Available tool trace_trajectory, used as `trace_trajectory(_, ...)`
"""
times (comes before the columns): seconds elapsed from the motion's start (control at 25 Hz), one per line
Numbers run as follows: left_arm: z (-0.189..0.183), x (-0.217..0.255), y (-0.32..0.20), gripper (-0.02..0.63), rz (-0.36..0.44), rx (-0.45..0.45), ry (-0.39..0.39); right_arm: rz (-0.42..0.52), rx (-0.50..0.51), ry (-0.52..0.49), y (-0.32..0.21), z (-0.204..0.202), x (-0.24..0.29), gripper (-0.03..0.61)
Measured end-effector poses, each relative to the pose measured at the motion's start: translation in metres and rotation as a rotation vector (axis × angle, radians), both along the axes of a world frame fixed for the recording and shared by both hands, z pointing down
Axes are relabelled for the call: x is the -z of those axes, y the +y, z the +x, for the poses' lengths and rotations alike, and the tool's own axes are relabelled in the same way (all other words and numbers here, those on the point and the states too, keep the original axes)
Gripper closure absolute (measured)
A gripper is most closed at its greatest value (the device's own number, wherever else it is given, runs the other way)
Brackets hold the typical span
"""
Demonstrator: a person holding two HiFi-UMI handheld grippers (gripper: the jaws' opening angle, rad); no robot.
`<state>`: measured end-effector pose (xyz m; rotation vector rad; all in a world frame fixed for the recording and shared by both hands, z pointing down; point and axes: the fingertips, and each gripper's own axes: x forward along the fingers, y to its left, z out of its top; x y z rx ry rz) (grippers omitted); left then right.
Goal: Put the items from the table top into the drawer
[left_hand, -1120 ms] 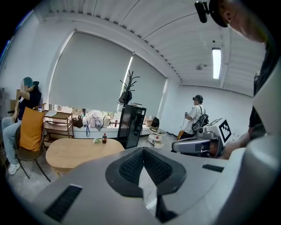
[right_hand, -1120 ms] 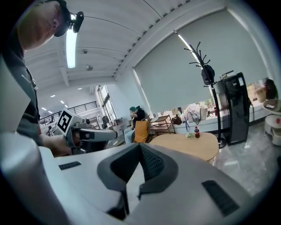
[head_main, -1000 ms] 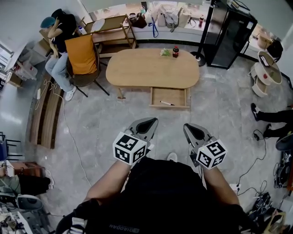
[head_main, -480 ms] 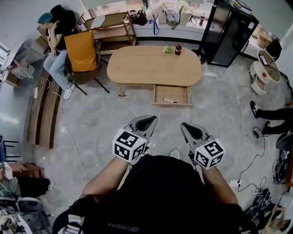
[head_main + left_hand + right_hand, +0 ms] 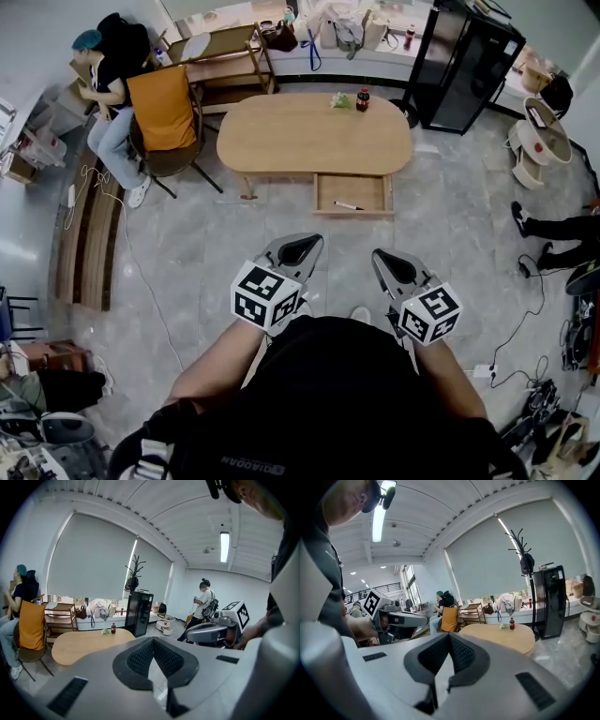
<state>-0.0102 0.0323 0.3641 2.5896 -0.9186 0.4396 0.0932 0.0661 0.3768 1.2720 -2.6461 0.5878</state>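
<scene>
Standing well back from the oval table (image 5: 300, 141), the person is holding the left gripper (image 5: 302, 249) and the right gripper (image 5: 392, 267) closed and empty, and is probably best walking in, opening one wide, and gripping the soda bottle (image 5: 362, 98) at the table's far edge around its body before lowering it into the open drawer (image 5: 366, 190) on the near side.

Bright, even light on my feeds, strip light (image 5: 224, 547) glaring two o'clock in left gripper view, fisheye-bent edges, black corners.
</scene>
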Motion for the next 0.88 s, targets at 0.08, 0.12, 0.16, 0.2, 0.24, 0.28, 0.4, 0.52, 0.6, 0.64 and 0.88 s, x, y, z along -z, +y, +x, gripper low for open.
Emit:
trace_trajectory(0.08, 0.0018, -0.0027, 0.0009, 0.612, -0.004, -0.004, 0.002, -0.004, -0.007, -0.004, 0.0002, 0.0011, -0.0017, 0.575)
trace_trajectory(0.12, 0.0026, -0.0036, 0.0009, 0.612, -0.005, -0.004, 0.004, -0.005, -0.009, -0.004, 0.0004, 0.0015, -0.0024, 0.575)
trace_trajectory(0.16, 0.0031, -0.0039, 0.0007, 0.612, -0.006, -0.004, 0.007, -0.005, -0.009, -0.004, 0.0006, 0.0017, -0.0028, 0.575)
trace_trajectory(0.2, 0.0032, -0.0036, 0.0005, 0.612, -0.006, -0.003, 0.009, -0.006, -0.01, -0.003, 0.0007, 0.0018, -0.0029, 0.575)
trace_trajectory(0.24, 0.0031, -0.0031, 0.0004, 0.612, -0.006, -0.003, 0.011, -0.006, -0.01, -0.002, 0.0007, 0.0018, -0.0028, 0.575)
trace_trajectory(0.28, 0.0029, -0.0027, 0.0002, 0.612, -0.005, -0.002, 0.011, -0.006, -0.01, -0.001, 0.0005, 0.0018, -0.0025, 0.575)
trace_trajectory(0.4, 0.0029, -0.0026, -0.0009, 0.612, -0.005, -0.001, 0.011, -0.006, -0.011, -0.003, -0.0006, 0.0027, -0.0018, 0.575)
trace_trajectory(0.52, 0.0037, -0.003, -0.0014, 0.612, -0.005, 0.003, 0.012, -0.006, -0.011, -0.006, -0.0009, 0.0035, -0.0023, 0.575)
trace_trajectory(0.6, 0.0048, -0.0022, -0.0015, 0.612, -0.004, 0.002, 0.014, -0.007, -0.011, -0.006, -0.0009, 0.0038, -0.0024, 0.575)
trace_trajectory(0.64, 0.0053, -0.0015, -0.0016, 0.612, -0.003, 0.002, 0.015, -0.007, -0.011, -0.006, -0.0013, 0.0039, -0.0024, 0.575)
trace_trajectory(0.88, 0.0071, -0.0028, -0.003, 0.612, -0.004, 0.001, 0.013, -0.006, -0.012, -0.008, -0.0032, 0.0051, -0.0024, 0.575)
